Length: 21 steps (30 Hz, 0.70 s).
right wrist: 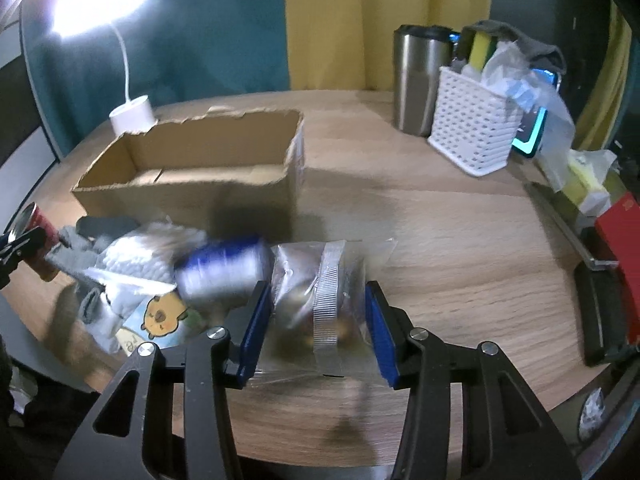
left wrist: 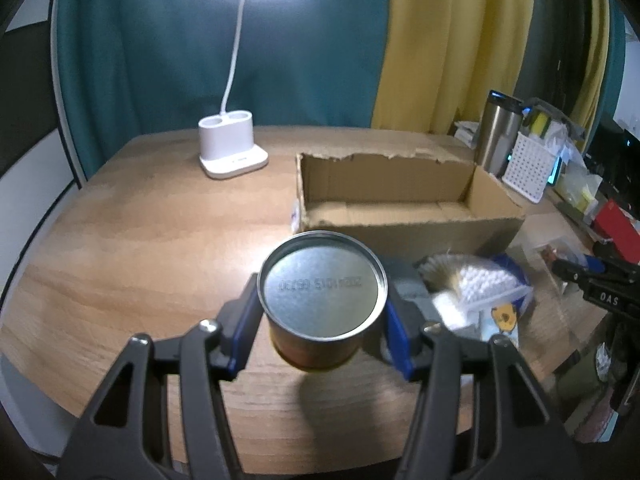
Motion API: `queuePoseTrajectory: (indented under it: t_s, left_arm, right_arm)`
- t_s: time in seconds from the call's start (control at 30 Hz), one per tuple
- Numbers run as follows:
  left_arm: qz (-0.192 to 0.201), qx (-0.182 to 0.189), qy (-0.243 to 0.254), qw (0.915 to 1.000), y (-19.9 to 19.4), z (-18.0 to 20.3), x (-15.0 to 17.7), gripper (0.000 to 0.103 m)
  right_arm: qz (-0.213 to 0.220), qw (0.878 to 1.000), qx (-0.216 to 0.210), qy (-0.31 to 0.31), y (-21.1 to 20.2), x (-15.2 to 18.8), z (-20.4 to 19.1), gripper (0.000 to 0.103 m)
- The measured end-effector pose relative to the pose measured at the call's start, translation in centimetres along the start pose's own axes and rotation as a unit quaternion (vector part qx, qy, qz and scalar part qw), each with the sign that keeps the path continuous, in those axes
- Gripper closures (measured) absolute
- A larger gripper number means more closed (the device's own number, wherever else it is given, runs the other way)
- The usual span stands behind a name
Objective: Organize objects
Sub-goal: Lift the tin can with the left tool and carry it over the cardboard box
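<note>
My left gripper (left wrist: 322, 320) is shut on a round tin can (left wrist: 322, 294) with a silver lid and holds it above the wooden table, just in front of the open cardboard box (left wrist: 400, 224). The can also shows at the left edge of the right wrist view (right wrist: 36, 224). My right gripper (right wrist: 318, 320) is closed around a clear taped plastic packet (right wrist: 320, 300), lifted a little above the table. The box (right wrist: 192, 184) is empty. A pile with a bag of cotton swabs (right wrist: 140, 260), a blue-white roll (right wrist: 224, 268) and a bear-print pack (right wrist: 160, 316) lies left of it.
A white desk lamp base (left wrist: 230, 148) stands behind the box on the left. A steel tumbler (right wrist: 416, 80), a white perforated basket (right wrist: 472, 128) with sponges and plastic, a phone and a red box (right wrist: 624, 256) crowd the right side. The table edge (right wrist: 280, 456) is close.
</note>
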<state>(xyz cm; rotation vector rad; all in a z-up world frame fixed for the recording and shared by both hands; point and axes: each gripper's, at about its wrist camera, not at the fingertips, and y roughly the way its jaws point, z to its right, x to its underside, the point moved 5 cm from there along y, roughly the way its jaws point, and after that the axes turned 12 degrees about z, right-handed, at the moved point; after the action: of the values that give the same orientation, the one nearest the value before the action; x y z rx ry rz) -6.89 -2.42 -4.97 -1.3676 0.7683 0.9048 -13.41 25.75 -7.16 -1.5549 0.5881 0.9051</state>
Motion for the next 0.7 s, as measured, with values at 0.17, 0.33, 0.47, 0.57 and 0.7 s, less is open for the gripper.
queuePoseTrajectory:
  t_s: [0.17, 0.33, 0.47, 0.57, 0.7]
  left_arm:
    - [0.009, 0.002, -0.001, 1.0, -0.4, 0.1, -1.2, 0.047]
    - [0.02, -0.002, -0.002, 0.9998, -0.9, -0.1, -2.4, 0.047]
    - [0.029, -0.003, -0.004, 0.9996, -1.3, -0.4, -3.6, 0.047]
    - [0.038, -0.003, -0.004, 0.9993, -1.5, -0.4, -4.5, 0.047]
    - [0.049, -0.001, -0.002, 0.9988, -1.4, -0.1, -5.8, 0.047]
  right_arm:
    - [0.011, 1.0, 0.004, 0.002, -0.4, -1.0, 0.4, 0.053]
    - [0.015, 1.0, 0.001, 0.0, -0.2, -2.0, 0.3, 0.054]
    - [0.02, 1.0, -0.004, 0.0, -0.1, -2.8, -0.1, 0.053]
    - [0.026, 1.0, -0.009, 0.0, 0.0, -3.6, -0.3, 0.053]
    - [0.031, 0.999, -0.014, -0.002, 0.2, -4.5, -0.5, 0.053]
